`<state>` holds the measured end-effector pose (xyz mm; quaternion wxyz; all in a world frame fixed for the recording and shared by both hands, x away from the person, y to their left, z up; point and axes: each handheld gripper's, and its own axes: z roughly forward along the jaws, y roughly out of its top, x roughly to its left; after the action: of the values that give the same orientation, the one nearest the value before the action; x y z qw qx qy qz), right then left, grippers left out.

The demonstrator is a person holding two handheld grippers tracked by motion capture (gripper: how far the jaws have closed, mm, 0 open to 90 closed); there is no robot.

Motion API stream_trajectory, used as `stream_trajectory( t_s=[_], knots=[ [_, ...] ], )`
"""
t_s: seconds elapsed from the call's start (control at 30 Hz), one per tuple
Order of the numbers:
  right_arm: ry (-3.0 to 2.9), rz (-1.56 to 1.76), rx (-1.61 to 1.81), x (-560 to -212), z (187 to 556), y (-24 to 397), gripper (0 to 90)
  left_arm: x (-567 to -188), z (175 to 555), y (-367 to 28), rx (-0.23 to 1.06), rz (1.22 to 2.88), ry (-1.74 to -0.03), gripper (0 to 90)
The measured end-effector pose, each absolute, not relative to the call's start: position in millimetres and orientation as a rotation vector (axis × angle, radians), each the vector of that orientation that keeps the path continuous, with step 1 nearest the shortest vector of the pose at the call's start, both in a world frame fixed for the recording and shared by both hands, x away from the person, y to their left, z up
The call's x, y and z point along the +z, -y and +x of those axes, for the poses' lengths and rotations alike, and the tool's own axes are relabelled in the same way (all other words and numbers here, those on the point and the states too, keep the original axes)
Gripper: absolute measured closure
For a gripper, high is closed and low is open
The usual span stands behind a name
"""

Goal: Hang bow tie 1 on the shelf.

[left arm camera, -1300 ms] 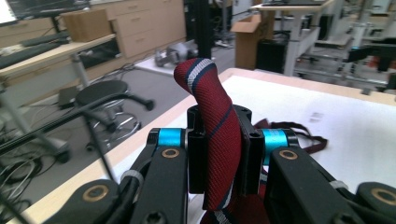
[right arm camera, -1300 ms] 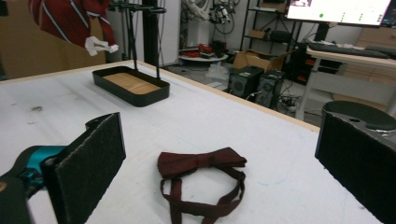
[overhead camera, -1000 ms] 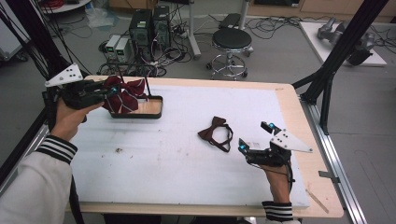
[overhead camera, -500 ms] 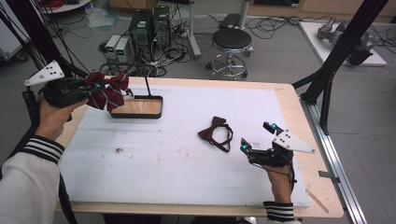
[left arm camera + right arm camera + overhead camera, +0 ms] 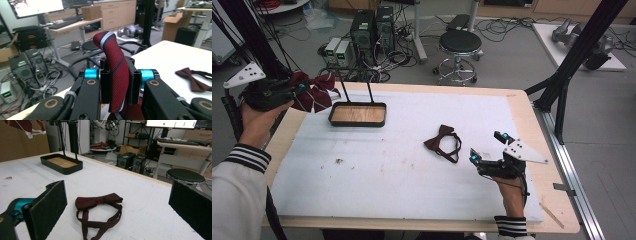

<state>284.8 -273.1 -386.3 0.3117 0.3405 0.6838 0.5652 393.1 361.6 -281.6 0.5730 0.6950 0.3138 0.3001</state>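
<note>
White cloth covers most of the wooden surface (image 5: 532,125), and behind it stand computer towers, cables and a round stool (image 5: 460,42) on the grey floor. As landmark I take the black tray (image 5: 358,114) with its wooden bottom, which sits near the far left corner of the surface.

Left gripper (image 5: 287,91) hangs just to the left of the tray, past the left edge of the surface, and its jaws are closed tight on a dark red striped tie (image 5: 314,95). In the left gripper view the tie (image 5: 115,75) is pressed between the two pads, and its folded part rises up out of the jaws, so here its long axis runs along the jaws and the bend points away from the hand. In the high view the loose part of the tie spreads from the gripper toward the tray, but it does not touch the tray and it is held above the level of the surface.

A dark brown bow tie (image 5: 443,143) lies flat on the cloth, well to the right of the tray and nearer to the person. Its strap makes a loop on the near side.

Right gripper (image 5: 488,148) rests low, farther right than the bow tie, its jaws wide apart and empty. In the right gripper view the bow tie (image 5: 100,201) lies between the two pads (image 5: 47,205) but ahead of them, not touching.
</note>
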Motion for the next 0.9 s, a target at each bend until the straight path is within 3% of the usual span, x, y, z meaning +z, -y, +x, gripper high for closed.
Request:
stream_trajectory(
  t_s=[0.9],
  knots=[
    [-1.796,0.909,1.476,-386.7,283.8,275.6,0.7,-277.0,423.5,-375.2,0.788,1.566,-0.85,77.7]
  ],
)
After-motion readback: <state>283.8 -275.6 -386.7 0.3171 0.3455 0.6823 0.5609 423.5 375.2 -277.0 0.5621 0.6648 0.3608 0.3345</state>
